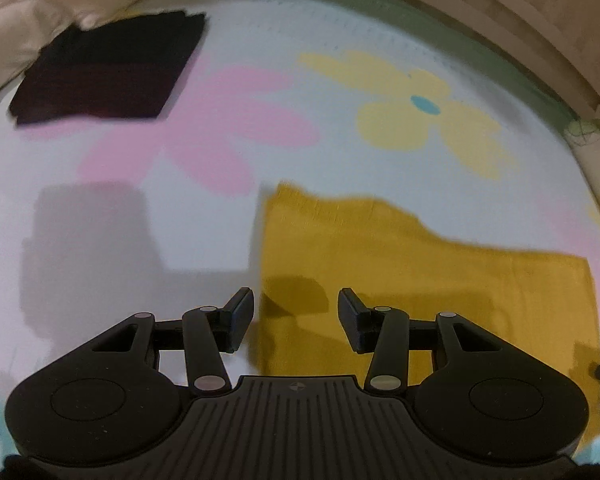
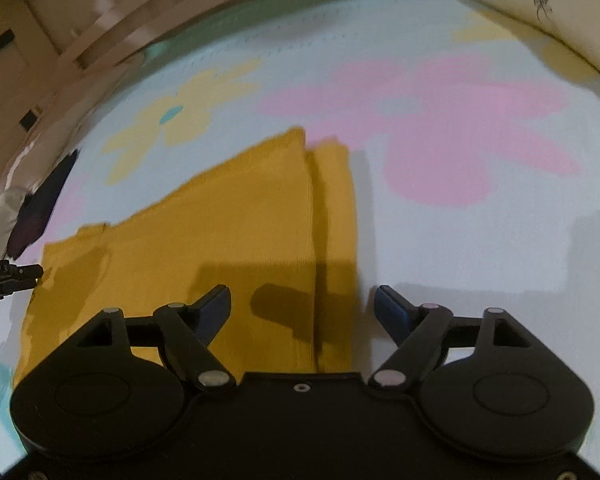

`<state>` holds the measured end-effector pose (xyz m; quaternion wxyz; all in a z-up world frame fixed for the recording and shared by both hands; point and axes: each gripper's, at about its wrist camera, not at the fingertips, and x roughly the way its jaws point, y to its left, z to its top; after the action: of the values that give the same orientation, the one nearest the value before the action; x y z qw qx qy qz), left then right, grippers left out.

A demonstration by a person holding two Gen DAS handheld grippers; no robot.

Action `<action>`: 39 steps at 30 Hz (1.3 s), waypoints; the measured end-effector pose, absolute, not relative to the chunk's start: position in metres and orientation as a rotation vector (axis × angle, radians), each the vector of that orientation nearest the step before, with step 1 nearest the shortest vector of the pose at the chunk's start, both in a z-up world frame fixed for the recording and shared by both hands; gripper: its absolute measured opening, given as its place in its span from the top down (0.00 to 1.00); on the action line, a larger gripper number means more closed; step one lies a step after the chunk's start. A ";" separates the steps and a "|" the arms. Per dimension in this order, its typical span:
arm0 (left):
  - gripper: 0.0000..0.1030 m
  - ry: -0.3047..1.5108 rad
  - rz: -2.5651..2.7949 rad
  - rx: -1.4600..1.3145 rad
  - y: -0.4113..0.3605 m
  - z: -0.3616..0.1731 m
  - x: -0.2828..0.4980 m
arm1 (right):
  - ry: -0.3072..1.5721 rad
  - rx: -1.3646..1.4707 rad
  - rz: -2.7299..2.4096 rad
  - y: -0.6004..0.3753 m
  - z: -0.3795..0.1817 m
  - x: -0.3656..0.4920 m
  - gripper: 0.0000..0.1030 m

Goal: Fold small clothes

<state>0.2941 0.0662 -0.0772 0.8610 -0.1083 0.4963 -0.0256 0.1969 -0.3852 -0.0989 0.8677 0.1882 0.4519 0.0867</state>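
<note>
A mustard-yellow garment (image 1: 412, 276) lies flat on the flowered bed cover (image 1: 204, 240). My left gripper (image 1: 296, 312) is open and empty above the garment's left edge. In the right wrist view the same garment (image 2: 228, 240) shows a folded strip along its right side (image 2: 334, 220). My right gripper (image 2: 302, 312) is open and empty above that right edge. The left gripper's tip shows at the left border of the right wrist view (image 2: 16, 274).
A dark folded cloth (image 1: 108, 76) lies at the far left of the cover, also in the right wrist view (image 2: 40, 208). Beige bedding (image 1: 28, 24) borders it. A patterned pillow (image 2: 540, 8) lies at the far right. A wooden bed frame (image 1: 520, 20) runs behind.
</note>
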 end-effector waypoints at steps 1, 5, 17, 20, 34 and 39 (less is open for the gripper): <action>0.56 1.061 -0.064 -0.229 0.067 -0.078 0.285 | 0.960 0.406 0.186 -0.386 -0.099 0.192 0.21; 0.56 1.122 -0.095 -0.200 0.066 -0.084 0.255 | 0.990 0.473 0.195 -0.392 -0.100 0.168 0.21; 0.48 1.138 -0.105 -0.186 0.057 -0.093 0.228 | 1.050 0.545 0.212 -0.384 -0.101 0.147 0.34; 0.47 1.141 -0.096 -0.186 0.055 -0.091 0.226 | 1.061 0.469 0.180 -0.376 -0.099 0.148 0.72; 0.86 1.093 -0.135 -0.022 0.020 -0.092 0.222 | 1.055 0.499 0.178 -0.377 -0.101 0.142 0.74; 0.93 1.081 -0.144 -0.007 0.019 -0.087 0.222 | 1.056 0.501 0.170 -0.378 -0.099 0.142 0.81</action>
<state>0.2220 0.0191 -0.0868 0.8551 -0.0035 0.5140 -0.0685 0.1421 -0.3784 -0.0986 0.8308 0.2360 0.4977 0.0800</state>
